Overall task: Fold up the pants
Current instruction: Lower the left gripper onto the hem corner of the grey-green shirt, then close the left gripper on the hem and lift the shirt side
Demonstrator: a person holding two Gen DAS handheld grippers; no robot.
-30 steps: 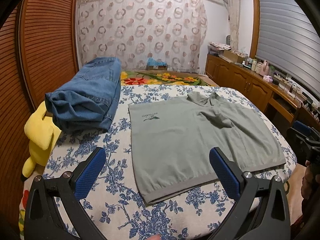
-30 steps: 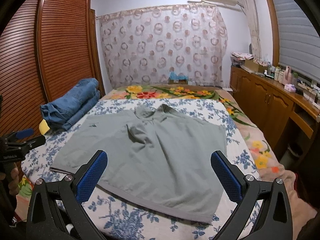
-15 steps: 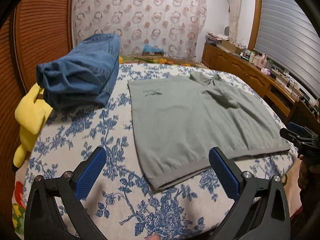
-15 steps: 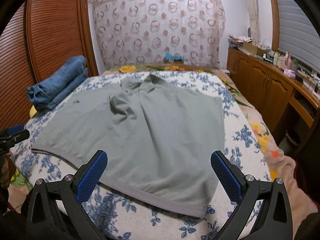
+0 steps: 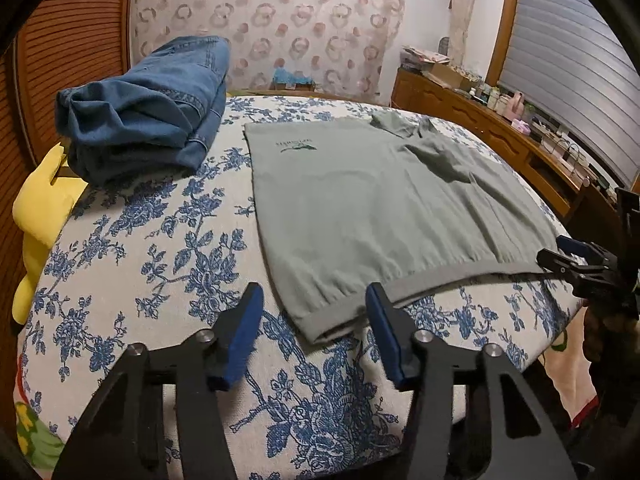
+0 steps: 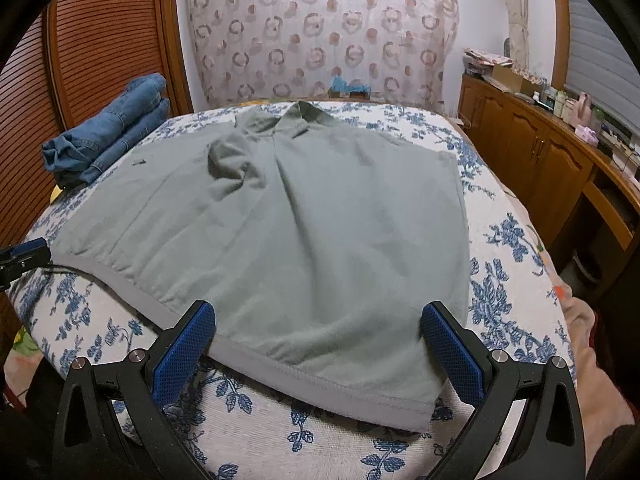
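Leftmost, against the wooden wardrobe doors [image 5: 76, 52], a yellow plush toy [image 5: 38, 216] hangs off the edge of the bed [image 5: 132, 248], whose cover is white with blue flowers. Just right of it lie the folded blue jeans [image 5: 148, 108], stacked on the far left part of the bed, untouched by either tool. Next comes a grey-green polo shirt [image 5: 360, 204], spread flat with its collar toward the curtain [image 5: 264, 20] and its ribbed hem nearest the cameras.

The left gripper [image 5: 314, 328] hovers at the shirt's near left hem corner; its blue-padded fingers [image 5: 248, 332] stand partly apart, the corner lying between them, though whether a pad touches cloth cannot be told. It holds nothing.

Further right, the right gripper [image 6: 318, 344] sits low at the hem's right part, its blue fingers [image 6: 450, 352] spread wide, with the hem band between them. The right-hand pad is at the shirt's edge; contact is unclear. Nothing is gripped.

Along the far right runs a wooden cabinet [image 6: 532, 152] with bottles on top.
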